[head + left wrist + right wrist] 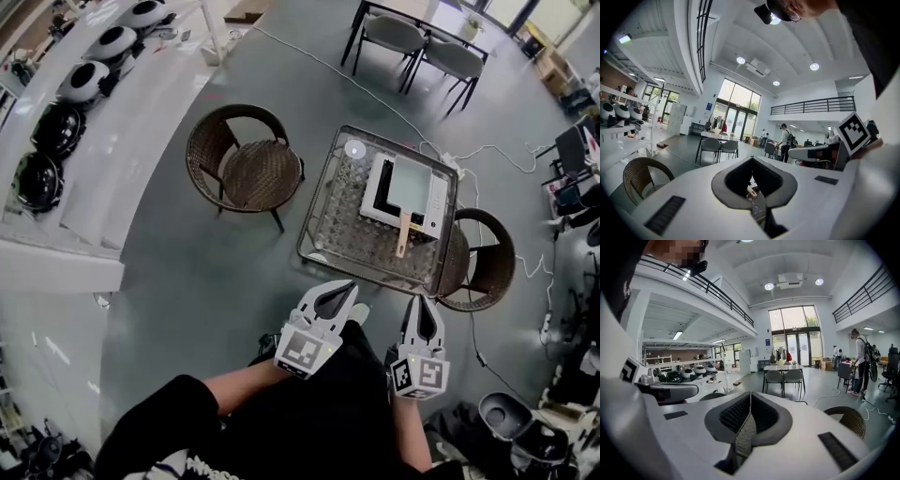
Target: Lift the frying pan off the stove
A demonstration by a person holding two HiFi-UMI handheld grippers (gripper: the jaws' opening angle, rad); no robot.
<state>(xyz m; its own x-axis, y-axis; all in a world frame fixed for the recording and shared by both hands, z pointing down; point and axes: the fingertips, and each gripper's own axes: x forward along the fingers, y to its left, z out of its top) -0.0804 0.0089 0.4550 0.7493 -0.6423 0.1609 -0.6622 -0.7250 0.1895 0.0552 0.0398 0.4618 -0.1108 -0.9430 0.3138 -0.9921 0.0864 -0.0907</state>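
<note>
Head view first: the frying pan sits square on the white stove, up on the glass table straight ahead of you. Its wooden handle points back your way. Wicker chairs flank the table, one on its left and one tucked in at its right. You've got both tools low against your body, well short of the table: your left gripper aims at the table's near edge, and your right gripper sits just beside it, aimed the same way.

Over to the left gripper view: the left gripper has its jaws a little apart with nothing between them, and through the gap a sliver of the pan's handle shows far off.

Right gripper view now: the right gripper has its jaws pressed together along a single seam, holding nothing. The right-hand wicker chair peeks over its body.
</note>
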